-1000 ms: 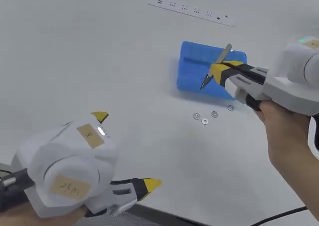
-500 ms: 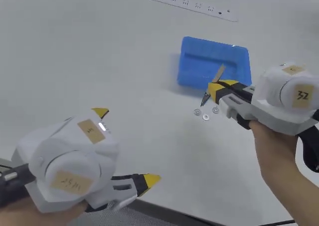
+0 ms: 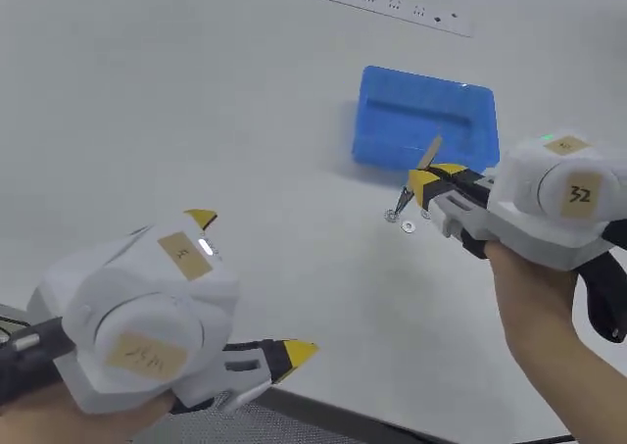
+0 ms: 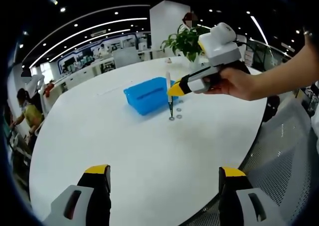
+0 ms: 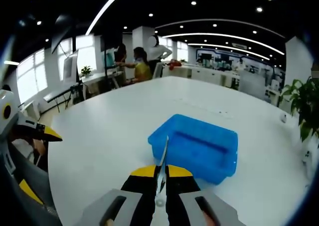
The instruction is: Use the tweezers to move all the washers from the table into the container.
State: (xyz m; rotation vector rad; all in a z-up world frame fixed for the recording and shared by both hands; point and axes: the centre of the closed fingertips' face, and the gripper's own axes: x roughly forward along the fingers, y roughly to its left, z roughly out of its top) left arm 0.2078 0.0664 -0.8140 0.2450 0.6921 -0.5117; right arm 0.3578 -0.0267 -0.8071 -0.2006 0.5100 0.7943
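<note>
Three small silver metal washers (image 3: 408,227) (image 4: 172,118) lie close together on the white surface (image 3: 196,121). They are just in front of the near wall of the blue rectangular plastic container (image 3: 421,121) (image 5: 197,148), outside of it. The thin grey metal tweezers (image 3: 402,204) (image 4: 168,84) (image 5: 163,156) point down with the tip at the washers; if the tip touches one cannot be told. The right claw (image 3: 421,181) (image 5: 160,173) is pressed almost closed on the middle of the tweezers. On its white body a tan sticker (image 3: 580,195) reads "32". The left claw (image 3: 250,285) (image 4: 164,171) is spread wide and holds nothing, well apart from the washers, near the edge of the surface. The handwriting on its stickers is not readable. A white power strip (image 3: 382,5) lies beyond the container.
</note>
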